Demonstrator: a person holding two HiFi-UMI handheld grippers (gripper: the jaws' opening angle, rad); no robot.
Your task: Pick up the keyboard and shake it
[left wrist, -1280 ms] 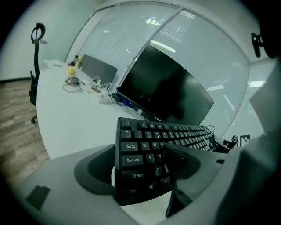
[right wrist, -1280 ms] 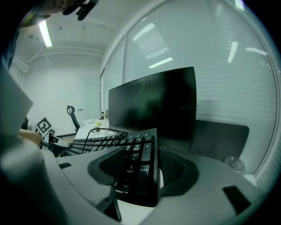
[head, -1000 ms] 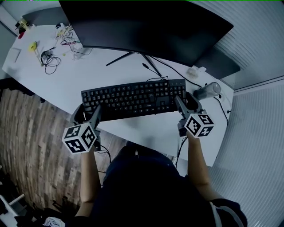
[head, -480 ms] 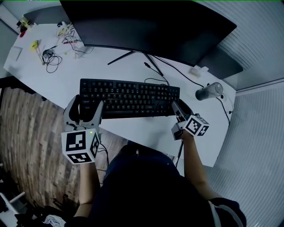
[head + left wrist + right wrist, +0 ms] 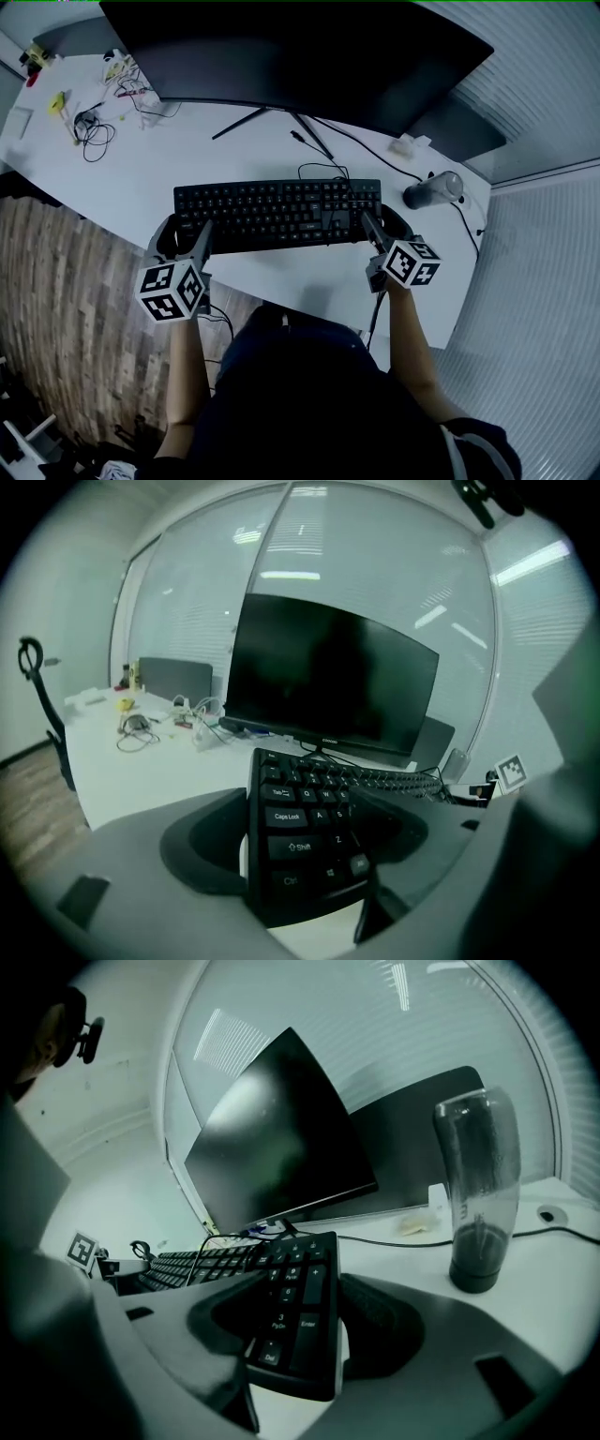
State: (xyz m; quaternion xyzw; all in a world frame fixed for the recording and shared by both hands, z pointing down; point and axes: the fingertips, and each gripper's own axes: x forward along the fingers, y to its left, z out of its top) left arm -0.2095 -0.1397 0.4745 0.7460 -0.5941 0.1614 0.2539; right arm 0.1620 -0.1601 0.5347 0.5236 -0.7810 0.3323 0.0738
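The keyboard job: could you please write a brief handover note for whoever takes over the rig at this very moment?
Left gripper: shut on the keyboard, at its left end by Caps Lock.
Right gripper: shut on its numpad end.
Position: it lies level between both, over the desk before the monitor; bottle beyond its right end.
Done: gripped; its tilt has changed with the grippers over the last second, so shaking seems under way.
Left: finish shaking.
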